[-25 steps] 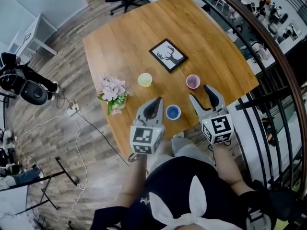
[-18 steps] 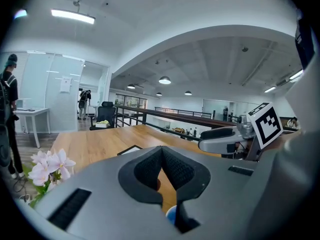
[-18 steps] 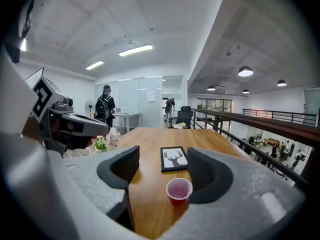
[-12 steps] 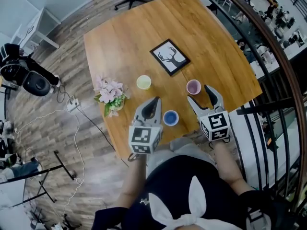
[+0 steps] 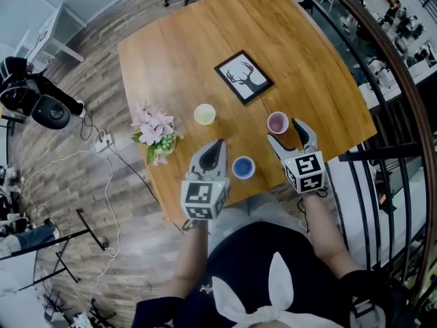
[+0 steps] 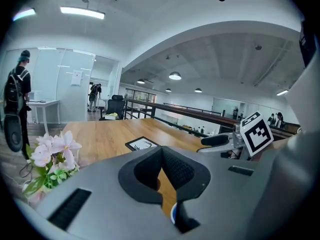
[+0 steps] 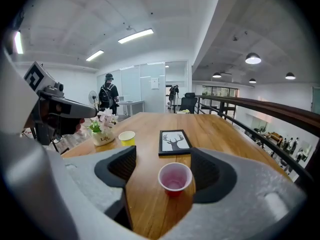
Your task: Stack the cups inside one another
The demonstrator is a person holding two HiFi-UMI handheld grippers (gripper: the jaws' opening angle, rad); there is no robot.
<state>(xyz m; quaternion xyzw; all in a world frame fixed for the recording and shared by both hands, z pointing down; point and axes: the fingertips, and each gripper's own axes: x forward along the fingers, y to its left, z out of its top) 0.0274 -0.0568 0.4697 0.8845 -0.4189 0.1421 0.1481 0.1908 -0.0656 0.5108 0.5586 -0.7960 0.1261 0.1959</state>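
Three cups stand on the wooden table (image 5: 177, 53): a yellow cup (image 5: 205, 114), a pink cup (image 5: 277, 122) and a blue cup (image 5: 243, 167). My right gripper (image 5: 289, 132) is open, and its jaws have just been opening. In the right gripper view the pink cup (image 7: 175, 176) stands between the right gripper's (image 7: 164, 168) pads, clear of both. My left gripper (image 5: 217, 149) hangs just left of the blue cup with its tips together and nothing held. In the left gripper view (image 6: 161, 154) only a sliver of the blue cup (image 6: 172, 215) shows under the jaws.
A framed deer picture (image 5: 244, 76) lies beyond the cups. A small pot of pink flowers (image 5: 158, 132) stands near the table's left edge. A dark railing (image 5: 392, 135) curves past the table on the right. Cables and gear lie on the floor at left.
The right gripper has come down and forward until the pink cup sits between its tips, and its jaws stand wider. The left gripper has sunk a little beside the blue cup.
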